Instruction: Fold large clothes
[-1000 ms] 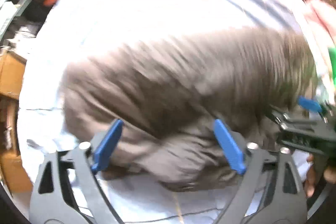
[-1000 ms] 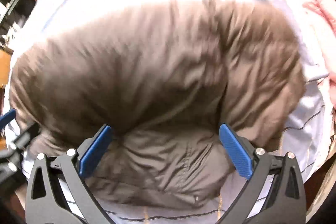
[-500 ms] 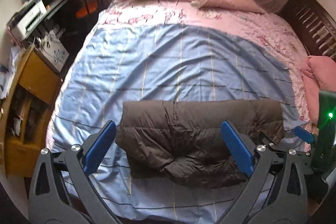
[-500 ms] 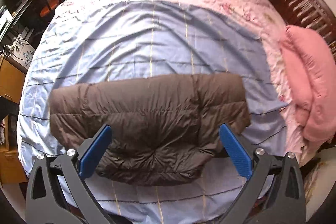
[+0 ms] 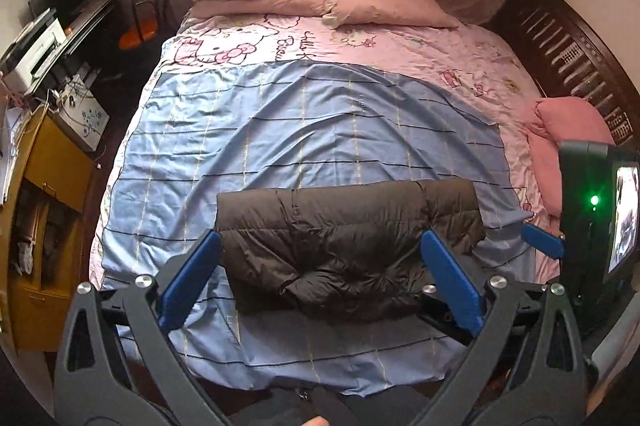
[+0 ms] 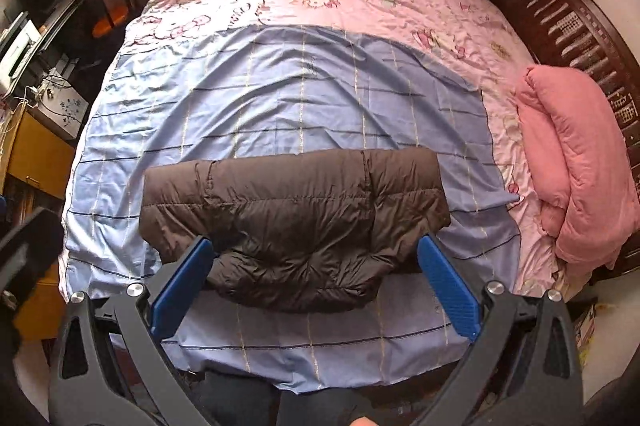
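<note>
- Left wrist view: the left tool (image 5: 320, 276) hangs with its blue fingers spread wide, pinching nothing. The folded brown jacket (image 5: 348, 238) lies on the blue sheet (image 5: 280, 130) near the bed's near edge (puffy, quilted). The right tool (image 5: 542, 246) shows at the right edge.
- Right wrist view: the right tool (image 6: 316, 276) is likewise spread and empty above the brown jacket (image 6: 296, 218). A pink blanket (image 6: 576, 170) lies bunched at the right.
</note>
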The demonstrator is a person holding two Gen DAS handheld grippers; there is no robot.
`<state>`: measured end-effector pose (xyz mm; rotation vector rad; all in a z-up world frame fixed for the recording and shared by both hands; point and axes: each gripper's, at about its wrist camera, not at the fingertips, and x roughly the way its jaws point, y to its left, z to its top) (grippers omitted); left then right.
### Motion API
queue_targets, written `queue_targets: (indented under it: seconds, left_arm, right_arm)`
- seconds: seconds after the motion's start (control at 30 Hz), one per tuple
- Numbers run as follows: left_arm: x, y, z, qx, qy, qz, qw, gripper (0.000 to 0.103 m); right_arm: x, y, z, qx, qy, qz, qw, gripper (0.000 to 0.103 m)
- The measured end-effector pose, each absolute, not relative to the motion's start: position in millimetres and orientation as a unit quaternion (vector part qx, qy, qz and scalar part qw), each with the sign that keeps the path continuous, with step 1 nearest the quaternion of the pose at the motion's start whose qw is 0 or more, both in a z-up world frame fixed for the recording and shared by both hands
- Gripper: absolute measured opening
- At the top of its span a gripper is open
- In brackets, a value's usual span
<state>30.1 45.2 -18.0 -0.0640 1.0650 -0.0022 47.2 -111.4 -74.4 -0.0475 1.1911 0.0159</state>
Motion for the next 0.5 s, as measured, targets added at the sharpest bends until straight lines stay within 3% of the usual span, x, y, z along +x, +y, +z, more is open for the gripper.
queue_targets:
  seconds: [0.5]
  left_arm:
    - [19.5,37.7,-4.8,-0.015,0.499,-0.007,0.867,0.101]
  right_arm:
    - [36.6,-111.0,-62.4,-0.018,0.554,0.009,0.832,0.102]
